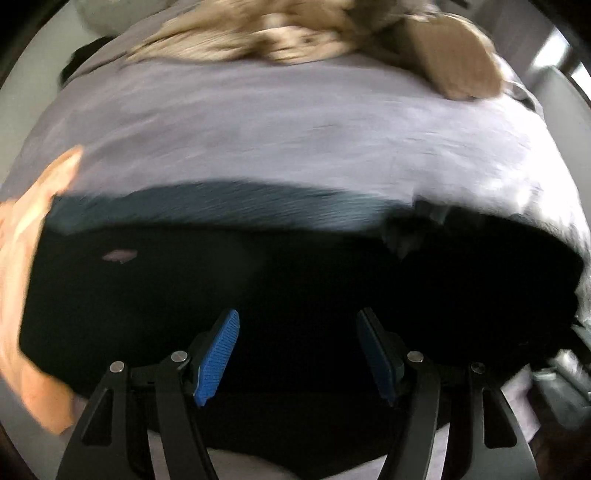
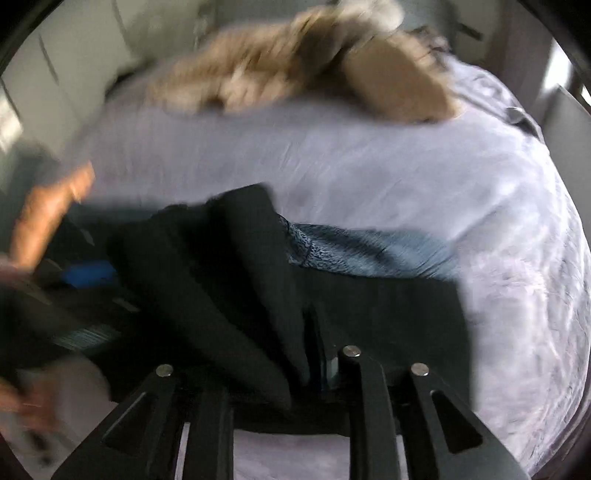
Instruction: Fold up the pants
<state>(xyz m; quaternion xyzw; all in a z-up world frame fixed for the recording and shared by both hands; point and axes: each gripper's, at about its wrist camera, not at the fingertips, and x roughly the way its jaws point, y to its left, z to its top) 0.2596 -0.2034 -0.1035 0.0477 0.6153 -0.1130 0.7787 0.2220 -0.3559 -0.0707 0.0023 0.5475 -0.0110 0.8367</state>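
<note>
Black pants point(image 1: 258, 280) lie spread on a lavender bed sheet point(image 1: 280, 136), with a blue-grey patterned garment point(image 1: 229, 206) under their far edge. My left gripper point(image 1: 297, 325) is open just above the black cloth, blue pads point(image 1: 218, 354) apart, nothing between them. In the right wrist view my right gripper point(image 2: 314, 332) is shut on a raised fold of the black pants point(image 2: 240, 266), which drapes over its fingers and hides the tips. The left gripper's blue pad point(image 2: 86, 277) shows blurred at the left.
A tan blanket and pillow point(image 1: 295, 33) lie at the far end of the bed point(image 2: 369, 155). The patterned blue-grey garment point(image 2: 369, 251) lies beside the pants. A bare arm point(image 1: 29, 258) is at the left edge. Both views are motion-blurred.
</note>
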